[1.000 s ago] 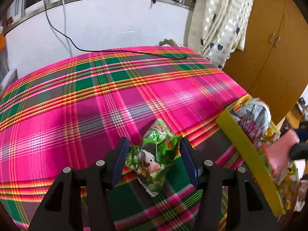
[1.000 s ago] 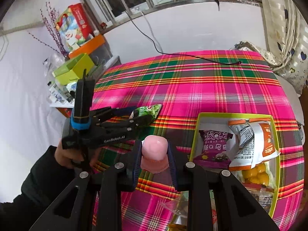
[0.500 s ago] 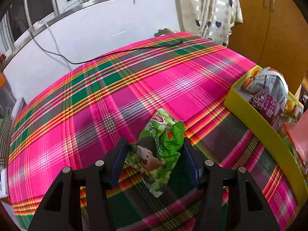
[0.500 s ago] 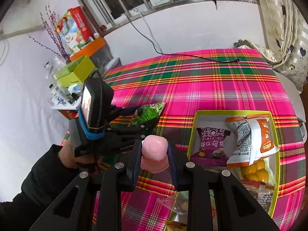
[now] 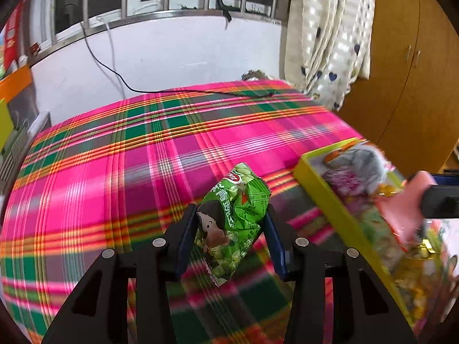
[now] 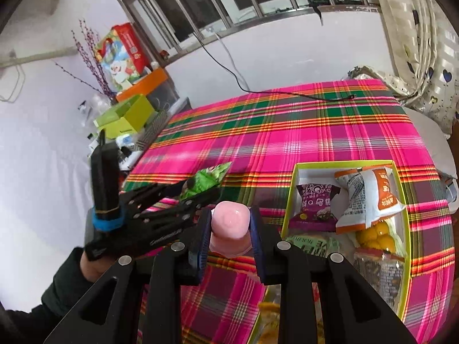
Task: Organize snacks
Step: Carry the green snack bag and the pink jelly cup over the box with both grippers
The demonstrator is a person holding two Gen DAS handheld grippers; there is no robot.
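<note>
Since the earlier frame the left gripper [image 5: 231, 229] has narrowed its jaws onto the green snack packet [image 5: 233, 220], which lay loose between wide-apart fingers; both pads now press its sides, and in the right wrist view the packet [image 6: 208, 179] is raised clear of the plaid tablecloth [image 6: 287, 143]. The scene behind it has shifted sideways and is blurred. The right gripper [image 6: 229, 229] is unchanged, clamped on a pink jelly cup [image 6: 229, 226]. From the left wrist view, the yellow-green snack box [image 5: 324, 197] sits at about three o'clock of the packet, nearer than before. From the right wrist view, the box [image 6: 289, 209] lies at three o'clock of the cup, holding a purple packet [image 6: 315, 203] and an orange-and-white packet [image 6: 370, 197]. The person's dark sleeve [image 6: 66, 283] is at eight o'clock.
</note>
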